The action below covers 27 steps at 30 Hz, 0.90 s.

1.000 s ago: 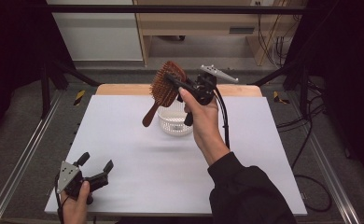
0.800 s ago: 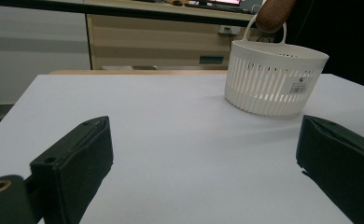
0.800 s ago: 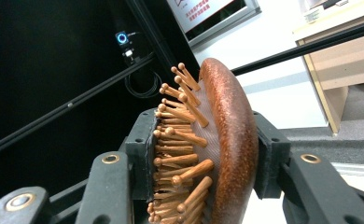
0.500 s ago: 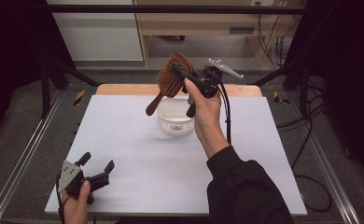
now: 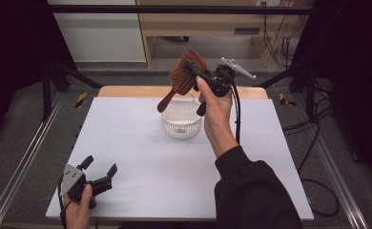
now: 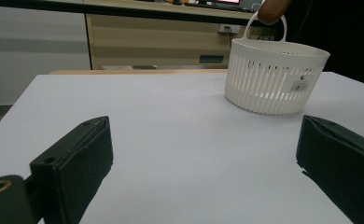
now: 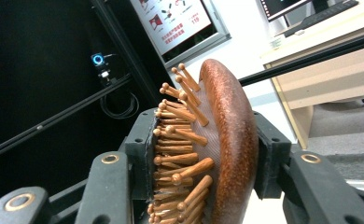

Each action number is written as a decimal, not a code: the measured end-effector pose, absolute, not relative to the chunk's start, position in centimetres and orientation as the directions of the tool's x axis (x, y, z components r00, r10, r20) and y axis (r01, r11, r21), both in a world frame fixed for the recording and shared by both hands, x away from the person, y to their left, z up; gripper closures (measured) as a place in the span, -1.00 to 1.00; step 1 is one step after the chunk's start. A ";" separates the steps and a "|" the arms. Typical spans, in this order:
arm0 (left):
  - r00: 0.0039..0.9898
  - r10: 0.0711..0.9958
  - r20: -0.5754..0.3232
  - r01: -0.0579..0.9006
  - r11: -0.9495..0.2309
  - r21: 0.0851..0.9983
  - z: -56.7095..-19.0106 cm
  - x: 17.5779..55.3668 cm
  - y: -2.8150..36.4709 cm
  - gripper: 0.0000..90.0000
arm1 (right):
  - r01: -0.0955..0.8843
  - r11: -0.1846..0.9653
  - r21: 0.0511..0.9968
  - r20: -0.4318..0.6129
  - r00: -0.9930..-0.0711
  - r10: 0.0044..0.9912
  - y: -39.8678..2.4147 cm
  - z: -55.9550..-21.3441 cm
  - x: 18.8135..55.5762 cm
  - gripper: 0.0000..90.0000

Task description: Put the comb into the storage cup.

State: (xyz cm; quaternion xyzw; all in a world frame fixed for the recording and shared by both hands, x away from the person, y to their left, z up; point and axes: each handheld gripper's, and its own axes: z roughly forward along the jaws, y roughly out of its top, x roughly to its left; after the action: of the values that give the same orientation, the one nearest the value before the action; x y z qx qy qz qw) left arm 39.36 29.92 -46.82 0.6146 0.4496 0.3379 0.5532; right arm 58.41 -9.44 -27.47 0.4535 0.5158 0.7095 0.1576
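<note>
A brown wooden hairbrush [image 5: 184,76] with wooden pins is held up in the air over the far side of the table, its handle slanting down toward the white slatted basket [image 5: 181,119]. My right gripper [image 5: 193,71] is shut on the brush head; the right gripper view has the hairbrush [image 7: 217,144] clamped between both pads, pins on one side and the smooth back on the other. My left gripper [image 5: 98,169] rests open at the table's near left corner with nothing between its fingers [image 6: 77,158]. The basket [image 6: 276,79] stands ahead of it, far off.
The white table [image 5: 141,162] has a wooden strip along its far edge. Metal rails run down both sides. Cables hang at the right, and a wooden desk [image 5: 208,24] stands beyond the table.
My right gripper has carried the hairbrush a little to the right and farther back, above the basket's far side. The left gripper has stayed where it was.
</note>
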 end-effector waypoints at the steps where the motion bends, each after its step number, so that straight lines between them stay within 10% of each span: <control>1: 0.367 0.927 -0.082 0.179 0.016 0.984 -46.8 39.4 29.9 -0.91 | 0.244 -0.420 0.874 0.483 -0.534 0.694 -9.5 -27.5 58.5 0.14; 27: 0.389 0.920 -0.041 0.164 -0.026 0.986 -46.9 39.4 29.0 -0.96 | 0.219 -0.389 0.895 0.444 -0.536 0.718 -10.1 -27.9 58.6 0.14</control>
State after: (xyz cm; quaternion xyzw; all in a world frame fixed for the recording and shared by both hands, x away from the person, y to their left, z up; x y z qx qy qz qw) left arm 39.42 29.03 -46.90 0.6276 0.4318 0.3449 0.5484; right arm 58.65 -10.09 -27.89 0.4478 0.5234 0.7029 0.1774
